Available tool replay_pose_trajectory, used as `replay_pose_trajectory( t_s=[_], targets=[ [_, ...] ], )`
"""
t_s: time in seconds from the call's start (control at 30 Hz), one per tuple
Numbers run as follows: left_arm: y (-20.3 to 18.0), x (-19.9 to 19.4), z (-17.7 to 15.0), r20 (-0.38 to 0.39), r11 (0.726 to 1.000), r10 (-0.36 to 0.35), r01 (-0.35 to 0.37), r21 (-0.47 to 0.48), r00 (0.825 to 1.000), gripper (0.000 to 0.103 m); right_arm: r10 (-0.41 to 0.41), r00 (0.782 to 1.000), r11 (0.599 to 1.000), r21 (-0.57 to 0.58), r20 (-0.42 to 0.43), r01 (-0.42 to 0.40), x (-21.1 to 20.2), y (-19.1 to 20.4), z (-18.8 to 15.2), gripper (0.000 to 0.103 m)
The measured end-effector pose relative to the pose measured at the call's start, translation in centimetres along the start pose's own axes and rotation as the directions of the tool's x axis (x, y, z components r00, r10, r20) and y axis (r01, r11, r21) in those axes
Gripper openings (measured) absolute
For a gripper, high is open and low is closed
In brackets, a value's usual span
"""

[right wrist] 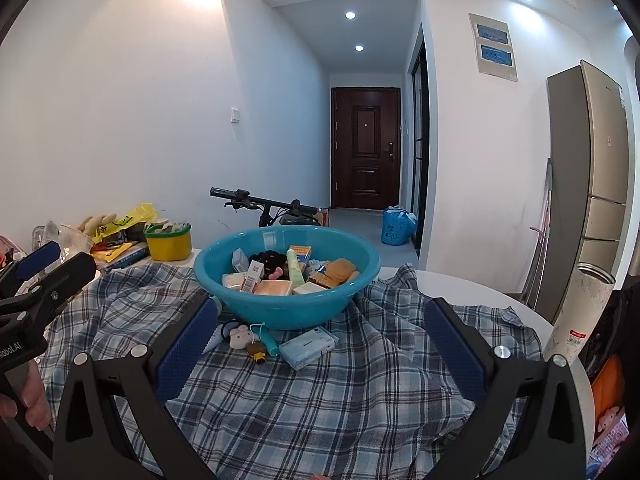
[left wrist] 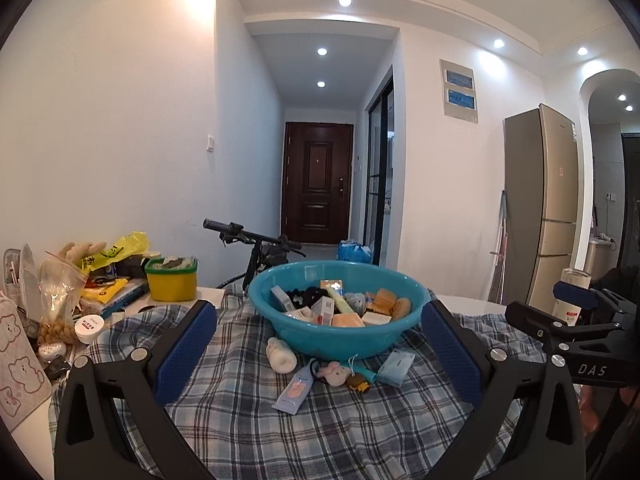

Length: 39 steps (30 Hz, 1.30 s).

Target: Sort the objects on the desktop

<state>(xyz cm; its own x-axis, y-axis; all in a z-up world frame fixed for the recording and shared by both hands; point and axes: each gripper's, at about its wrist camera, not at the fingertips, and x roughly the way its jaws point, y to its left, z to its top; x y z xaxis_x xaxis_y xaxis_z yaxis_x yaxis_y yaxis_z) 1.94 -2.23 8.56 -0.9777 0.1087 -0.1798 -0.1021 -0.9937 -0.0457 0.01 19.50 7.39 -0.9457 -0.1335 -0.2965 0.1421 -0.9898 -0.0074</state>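
A teal basin (left wrist: 336, 340) (right wrist: 280, 312) filled with several small boxes, a tube and a black hair tie stands on a plaid cloth (left wrist: 320, 432). In front of it lie a white bottle (left wrist: 282, 356), a pale tube (left wrist: 296, 392), a pink bunny charm (left wrist: 334, 374) (right wrist: 241, 338), a brown charm (right wrist: 257, 350) and a light-blue tissue pack (left wrist: 396, 366) (right wrist: 308, 346). My left gripper (left wrist: 318, 312) hovers open, short of these items. My right gripper (right wrist: 320, 308) is open too, held beside it on the right, with nothing between its fingers.
At the left are a yellow tub (left wrist: 172, 282), a white jar (left wrist: 89, 328), bags and books. A tall steel cup (right wrist: 580, 312) stands at the table's right edge. Behind the table are bicycle handlebars (left wrist: 248, 236), and a fridge (left wrist: 540, 200) stands far right.
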Motion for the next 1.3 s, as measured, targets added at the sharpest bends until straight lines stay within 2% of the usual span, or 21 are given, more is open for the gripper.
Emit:
replay_pose_trajectory(
  t_s=[0.2, 0.3, 0.47, 0.53, 0.7, 0.77, 0.9, 0.97, 1.07, 1.17, 1.3],
  targets=[
    [0.0, 1.6, -2.7, -0.046, 1.000, -0.004, 0.004, -0.003, 0.999, 0.103, -0.010, 1.000, 0.999, 0.039, 0.004, 0.010, 0.4, -0.6, -2.9, 0.103],
    [-0.2, 1.5, -3.7, -0.027, 1.000, -0.017, 0.016, -0.002, 1.000, 0.103, 0.005, 1.000, 0.999, 0.047, -0.008, -0.005, 0.6, -0.5, -3.9, 0.103],
    [-1.4, 1.3, -5.7, -0.018, 0.998, -0.022, 0.023, 0.054, 1.000, 0.103, -0.034, 0.998, 0.999, 0.019, 0.058, 0.033, -0.4, -0.2, -5.4, 0.103],
    [-1.7, 1.3, -6.2, -0.007, 0.997, -0.020, 0.020, 0.070, 1.000, 0.103, -0.024, 0.998, 1.000, 0.019, 0.062, 0.023, -0.4, -0.2, -5.9, 0.103],
    [-1.3, 1.6, -6.7, 0.000, 0.999, -0.025, 0.024, 0.046, 1.000, 0.103, -0.027, 0.998, 1.000, 0.009, 0.059, 0.026, 0.1, 0.0, -6.7, 0.103],
    [-1.0, 1.7, -7.6, -0.008, 0.999, 0.001, -0.001, 0.046, 1.000, 0.103, -0.017, 0.999, 1.000, 0.009, 0.050, 0.017, 0.4, 0.0, -6.8, 0.103],
    [0.5, 2.6, -8.6, -0.057, 1.000, 0.012, -0.014, -0.028, 0.998, 0.103, -0.021, 0.999, 0.999, 0.034, 0.027, 0.020, 0.8, -0.5, -6.8, 0.103],
    [0.9, 2.9, -8.8, -0.077, 0.999, 0.026, -0.030, -0.045, 0.997, 0.103, -0.033, 0.999, 0.998, 0.048, -0.011, 0.033, 1.5, -0.8, -6.8, 0.103],
    [0.7, 2.7, -9.0, -0.068, 0.999, 0.026, -0.028, -0.029, 0.997, 0.103, -0.030, 0.998, 0.998, 0.059, -0.048, 0.033, 2.3, -1.2, -7.1, 0.103],
    [0.1, 2.7, -8.9, -0.072, 1.000, 0.009, -0.009, -0.003, 0.997, 0.103, -0.041, 0.999, 0.997, 0.057, -0.031, 0.043, 1.8, -1.1, -7.0, 0.103],
    [0.0, 2.9, -8.7, -0.077, 1.000, 0.008, -0.008, -0.004, 0.997, 0.103, -0.028, 0.998, 0.998, 0.052, -0.060, 0.031, 2.4, -1.1, -7.1, 0.103]
  ],
)
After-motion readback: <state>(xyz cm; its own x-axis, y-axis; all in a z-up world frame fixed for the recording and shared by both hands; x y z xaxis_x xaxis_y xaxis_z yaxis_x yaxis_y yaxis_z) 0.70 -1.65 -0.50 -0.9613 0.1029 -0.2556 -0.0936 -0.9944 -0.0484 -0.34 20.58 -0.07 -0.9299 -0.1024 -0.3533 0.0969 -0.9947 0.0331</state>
